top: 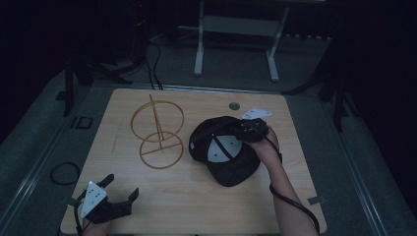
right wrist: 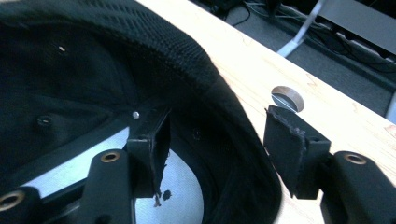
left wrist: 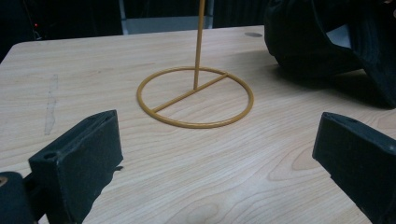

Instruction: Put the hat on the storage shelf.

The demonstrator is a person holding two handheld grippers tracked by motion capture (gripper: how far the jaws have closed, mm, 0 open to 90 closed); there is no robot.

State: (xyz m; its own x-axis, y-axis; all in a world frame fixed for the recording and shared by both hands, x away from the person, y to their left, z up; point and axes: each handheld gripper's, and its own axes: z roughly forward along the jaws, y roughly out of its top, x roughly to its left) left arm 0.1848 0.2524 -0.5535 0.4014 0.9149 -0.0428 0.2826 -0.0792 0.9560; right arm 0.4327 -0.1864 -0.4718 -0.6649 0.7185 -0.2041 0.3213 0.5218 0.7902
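- The work in hand looks to be getting the black cap [top: 223, 150] onto the gold wire stand [top: 158, 132]; I judge it at the very start of the pickup.
- The cap lies upside down on the tabletop [top: 147, 196], right of centre, its opening facing up and a pale lining showing inside; the brim points toward my side.
- The stand is upright just left of the cap, apart from it, with its round base flat on the wood and nothing hanging on it.
- My right hand-held gripper [right wrist: 215, 140] straddles the cap's far rim: one jaw is inside the crown, the other outside over the wood near the round hole [right wrist: 286, 98] in the tabletop.
- Its jaws stand partly spread, with the rim between them; a gap shows on the outer side, so I would not call it a pinch yet.
- My right forearm comes in from the bottom edge and reaches forward, the hand over the cap's right side.
- My left hand-held gripper [top: 120, 191] rests low at the near left corner, jaws spread wide and holding nothing, aimed toward the stand's base.
- Left to do, as I judge it: close on the rim, lift the cap, carry it over and set it on the stand.
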